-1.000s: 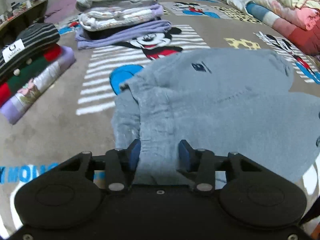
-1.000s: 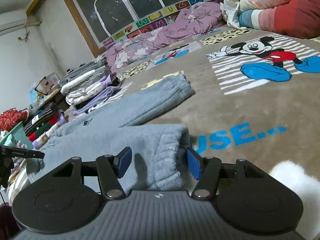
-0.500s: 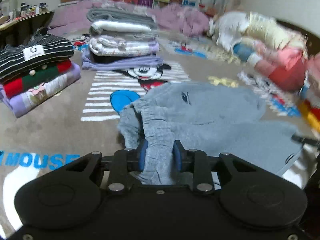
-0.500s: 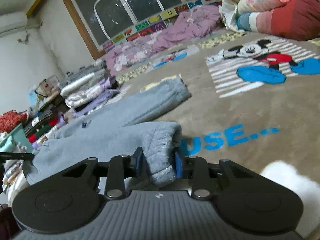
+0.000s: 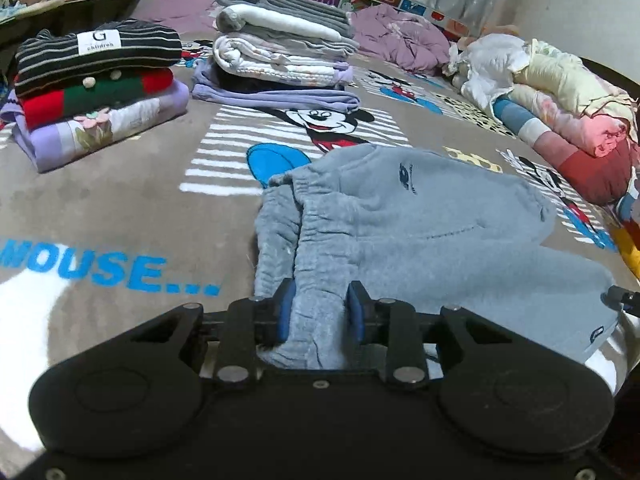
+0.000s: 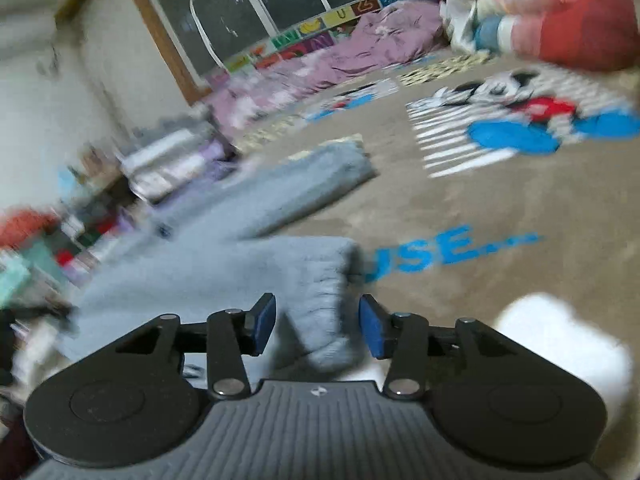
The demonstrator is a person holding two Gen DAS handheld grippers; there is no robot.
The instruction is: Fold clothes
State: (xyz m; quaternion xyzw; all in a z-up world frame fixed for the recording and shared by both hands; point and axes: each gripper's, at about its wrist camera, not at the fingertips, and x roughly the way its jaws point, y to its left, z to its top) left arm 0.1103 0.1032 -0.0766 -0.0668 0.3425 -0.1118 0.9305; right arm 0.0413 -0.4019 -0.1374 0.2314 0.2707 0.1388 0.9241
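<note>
- The left gripper point(image 5: 320, 312) sits low over the cartoon-print blanket point(image 5: 120, 216), its blue pads point(image 5: 285, 312) clenched on the elastic waistband of a pair of grey sweatpants point(image 5: 420, 224), the bunched fabric filling the gap between them.
- The right gripper point(image 6: 316, 326) points along the blanket toward the far window point(image 6: 256, 4); its pads point(image 6: 264, 322) stand apart with a cuff of the same sweatpants point(image 6: 224, 264) hanging loosely between them, touching neither pad clearly, so the grip reads as released. This view is smeared by motion blur.
- One pair of sweatpants lies spread near the middle of the blanket, waistband toward the left gripper, two legs running away from it, a small dark logo near the hip.
- Two piles of folded clothes stand toward the far-left part of the blanket: a striped pile point(image 5: 100, 80) topped by a black-and-white knit with a white label, and a taller pale pile point(image 5: 280, 52) of grey, white and lilac pieces.
- A heap of rolled quilts point(image 5: 560, 104) in cream, pink and red lines the right edge; a crumpled purple quilt point(image 5: 400, 36) lies along the far edge below a strip of letter tiles.
- Nothing lies on the sweatpants; the piles sit well apart from them.
</note>
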